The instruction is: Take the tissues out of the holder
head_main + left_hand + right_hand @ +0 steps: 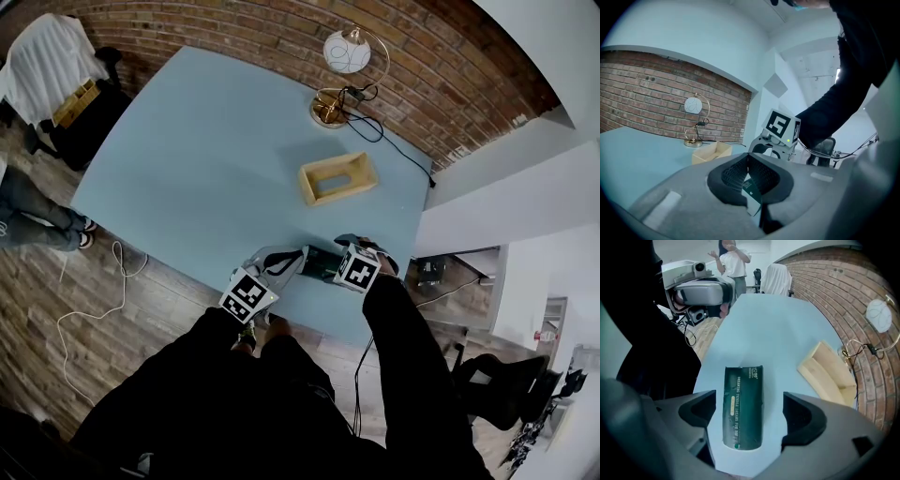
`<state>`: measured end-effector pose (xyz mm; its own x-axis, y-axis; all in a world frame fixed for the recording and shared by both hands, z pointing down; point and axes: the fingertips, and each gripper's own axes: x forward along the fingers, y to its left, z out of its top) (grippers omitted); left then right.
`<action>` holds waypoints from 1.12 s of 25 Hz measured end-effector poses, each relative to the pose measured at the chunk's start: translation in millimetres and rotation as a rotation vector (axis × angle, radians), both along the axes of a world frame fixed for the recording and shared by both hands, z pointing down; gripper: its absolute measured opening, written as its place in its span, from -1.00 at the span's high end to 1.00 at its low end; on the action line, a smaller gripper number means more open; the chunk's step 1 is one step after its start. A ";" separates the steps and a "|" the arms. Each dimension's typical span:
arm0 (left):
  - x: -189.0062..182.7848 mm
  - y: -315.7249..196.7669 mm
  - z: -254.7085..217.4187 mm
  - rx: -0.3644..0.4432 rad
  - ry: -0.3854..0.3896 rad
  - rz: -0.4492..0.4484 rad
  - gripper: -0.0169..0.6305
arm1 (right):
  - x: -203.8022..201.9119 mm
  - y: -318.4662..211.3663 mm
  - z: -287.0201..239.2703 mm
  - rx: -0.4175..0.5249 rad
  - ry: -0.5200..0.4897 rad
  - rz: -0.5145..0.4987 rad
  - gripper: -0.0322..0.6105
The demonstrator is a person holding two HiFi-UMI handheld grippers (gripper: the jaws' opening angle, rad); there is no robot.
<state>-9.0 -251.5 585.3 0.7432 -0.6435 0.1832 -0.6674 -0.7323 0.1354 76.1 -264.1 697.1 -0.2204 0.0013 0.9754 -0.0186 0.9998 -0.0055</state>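
A dark green tissue pack (743, 404) lies flat on the light blue table (216, 159) near its front edge (321, 265). My right gripper (747, 411) hangs over it pointing down, open, one jaw on each side and neither touching. The wooden holder (314, 180) stands empty farther back and shows in the right gripper view (825, 371). My left gripper (281, 264) is held almost level beside the pack. Its pads (740, 164) are shut on a small dark green and white scrap (750, 187) that looks like wrapper.
A gold desk lamp (342, 56) with a white globe and a black cord stands at the table's far edge by the brick wall. A person's legs (37, 225) are at the left, and a white cable (94, 309) lies on the wooden floor.
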 end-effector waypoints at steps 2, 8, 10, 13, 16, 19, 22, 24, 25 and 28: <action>-1.7 -3.1 -3.2 0.003 0.006 -0.007 0.92 | -0.6 2.1 -8.3 0.005 -0.010 -0.008 -0.45; -1.3 -6.3 -10.5 0.010 0.004 -0.012 0.92 | -0.9 6.6 -39.5 -0.025 -0.161 0.099 -0.45; -0.6 -5.1 -12.7 0.011 0.005 -0.008 0.92 | -0.8 8.1 -52.9 -0.027 -0.234 0.150 -0.45; -0.3 -0.7 -13.9 0.006 -0.003 0.003 0.92 | -1.2 13.3 -73.4 -0.022 -0.346 0.224 -0.45; 0.1 7.7 -17.0 0.007 -0.007 0.016 0.92 | -1.9 22.3 -93.5 -0.012 -0.472 0.304 -0.45; 3.9 17.3 -23.5 0.010 -0.007 0.044 0.92 | -0.5 33.2 -116.2 0.018 -0.596 0.382 -0.45; 2.9 29.4 -32.2 0.009 -0.003 0.067 0.92 | -3.5 53.3 -135.6 0.057 -0.678 0.428 -0.45; 1.0 35.4 -38.6 0.014 0.002 0.079 0.92 | -8.0 66.1 -148.9 0.073 -0.744 0.458 -0.44; 1.0 39.3 -42.4 0.019 0.006 0.087 0.92 | -9.2 72.7 -155.5 0.085 -0.779 0.477 -0.44; 1.3 53.5 -53.0 0.027 0.019 0.117 0.92 | -9.7 89.0 -174.4 0.119 -0.891 0.562 -0.44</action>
<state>-7.7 -198.0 532.2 0.8166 -0.5568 0.1523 -0.5748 -0.8084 0.1266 66.4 -175.1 522.7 -0.7955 -0.4081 0.4479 -0.5159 0.8439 -0.1472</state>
